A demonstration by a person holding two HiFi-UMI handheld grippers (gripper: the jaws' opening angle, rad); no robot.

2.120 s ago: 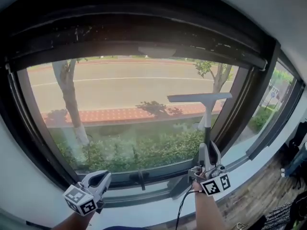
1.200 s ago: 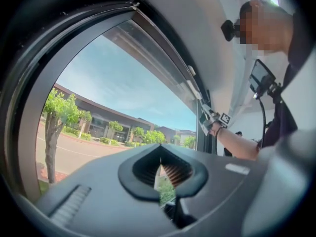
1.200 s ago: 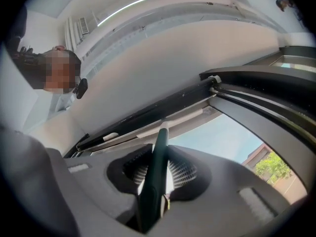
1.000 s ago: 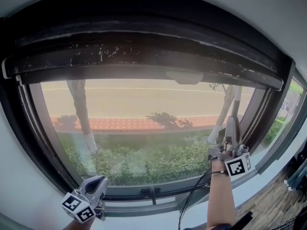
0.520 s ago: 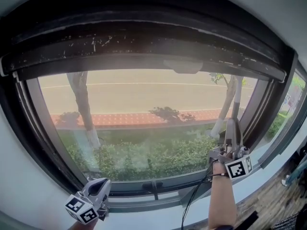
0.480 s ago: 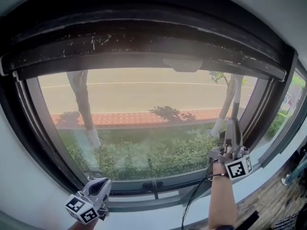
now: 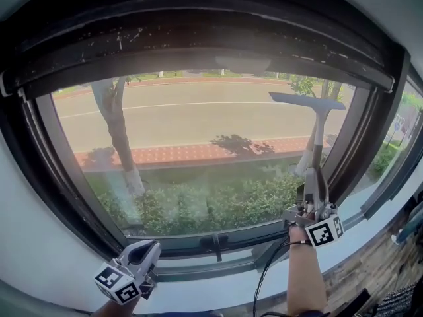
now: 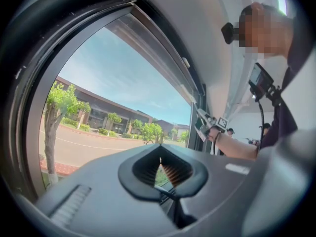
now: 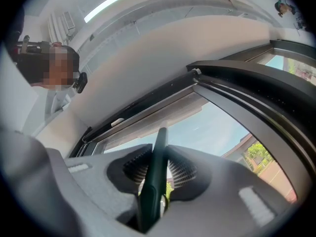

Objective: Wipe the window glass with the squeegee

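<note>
Two grippers up at the window glass (image 7: pixel 192 144). On the right: right gripper (image 7: pixel 316 180) clamped tight on the squeegee (image 7: pixel 318 134) handle, raised beside the dark frame (image 7: pixel 360 111). Blade horizontal at upper right of pane; can't tell contact with glass. On the left: left gripper (image 7: pixel 151 248) low by the sill (image 7: pixel 211 288), jaw tips pressed together, nothing between, well apart from squeegee.

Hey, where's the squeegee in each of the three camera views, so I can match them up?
Head view: right of centre, squeegee upright before the glass, blade on top, held by the right gripper.
Left gripper view: far off, right of centre, a sliver by the right gripper; hard to make out.
Right gripper view: bottom centre, dark handle clamped between the jaws.
Shared landmark: the dark window frame.
</note>
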